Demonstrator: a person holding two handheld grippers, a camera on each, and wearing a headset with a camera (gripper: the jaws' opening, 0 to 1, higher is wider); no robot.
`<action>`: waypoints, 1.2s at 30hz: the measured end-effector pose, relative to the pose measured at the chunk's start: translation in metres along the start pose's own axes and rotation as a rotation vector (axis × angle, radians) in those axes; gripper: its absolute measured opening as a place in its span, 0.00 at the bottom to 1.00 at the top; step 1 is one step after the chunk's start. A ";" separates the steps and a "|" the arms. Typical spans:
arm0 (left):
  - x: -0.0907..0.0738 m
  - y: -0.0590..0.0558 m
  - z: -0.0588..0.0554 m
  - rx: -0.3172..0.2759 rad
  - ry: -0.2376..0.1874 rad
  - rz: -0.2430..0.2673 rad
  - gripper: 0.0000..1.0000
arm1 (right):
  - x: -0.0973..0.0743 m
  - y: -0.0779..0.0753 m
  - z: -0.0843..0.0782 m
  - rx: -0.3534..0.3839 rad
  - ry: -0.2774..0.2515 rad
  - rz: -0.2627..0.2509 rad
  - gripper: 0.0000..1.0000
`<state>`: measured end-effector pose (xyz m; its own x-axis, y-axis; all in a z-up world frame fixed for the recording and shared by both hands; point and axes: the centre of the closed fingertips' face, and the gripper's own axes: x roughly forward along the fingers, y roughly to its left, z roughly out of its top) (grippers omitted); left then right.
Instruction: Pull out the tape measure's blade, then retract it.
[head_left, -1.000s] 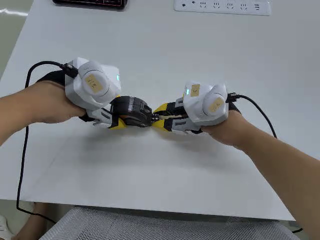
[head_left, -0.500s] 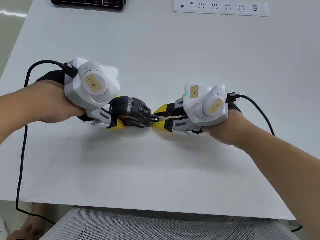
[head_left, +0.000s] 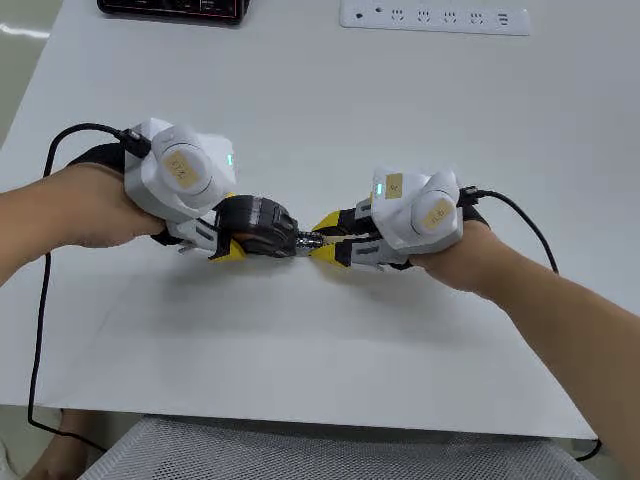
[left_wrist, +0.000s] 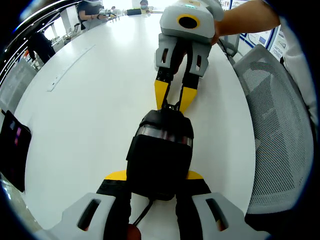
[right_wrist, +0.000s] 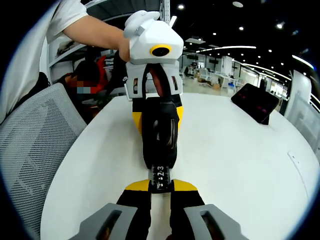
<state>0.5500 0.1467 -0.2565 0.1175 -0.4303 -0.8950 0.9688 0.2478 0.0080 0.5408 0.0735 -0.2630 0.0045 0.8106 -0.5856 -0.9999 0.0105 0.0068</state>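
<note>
Head view – grippers met nose to nose at the tape

Left gripper (head_left: 238, 238) was clenched on the black, round-cornered plastic tape measure (head_left: 257, 226), holding it just above the white table (head_left: 300, 340), mouth facing right. Right gripper (head_left: 322, 238) sat just beside that mouth, its yellow tips pinched on the short exposed stub of metal blade (head_left: 308, 241).

Left gripper view: yellow jaws flanked the case (left_wrist: 160, 155) on both sides, with the right gripper (left_wrist: 173, 102) straight ahead and its tips at the case's front.

Right gripper view: the blade (right_wrist: 160, 177) – printed numerals visible – ran from the case (right_wrist: 160, 132) into the closed jaws. Little blade was out.

White power strip (head_left: 433, 17) lay at the table's far edge, well apart.
</note>
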 end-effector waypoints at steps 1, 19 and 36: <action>0.000 0.000 0.000 -0.001 0.000 0.000 0.29 | -0.001 0.000 -0.001 0.001 0.000 -0.001 0.10; 0.000 -0.001 0.000 0.005 0.008 0.002 0.29 | -0.028 0.000 -0.021 0.003 0.030 -0.026 0.10; -0.001 -0.001 0.000 0.009 0.016 0.000 0.29 | -0.049 0.002 -0.031 0.009 0.060 -0.037 0.10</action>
<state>0.5487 0.1466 -0.2561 0.1144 -0.4162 -0.9021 0.9707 0.2398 0.0124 0.5386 0.0159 -0.2596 0.0408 0.7732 -0.6329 -0.9989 0.0454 -0.0089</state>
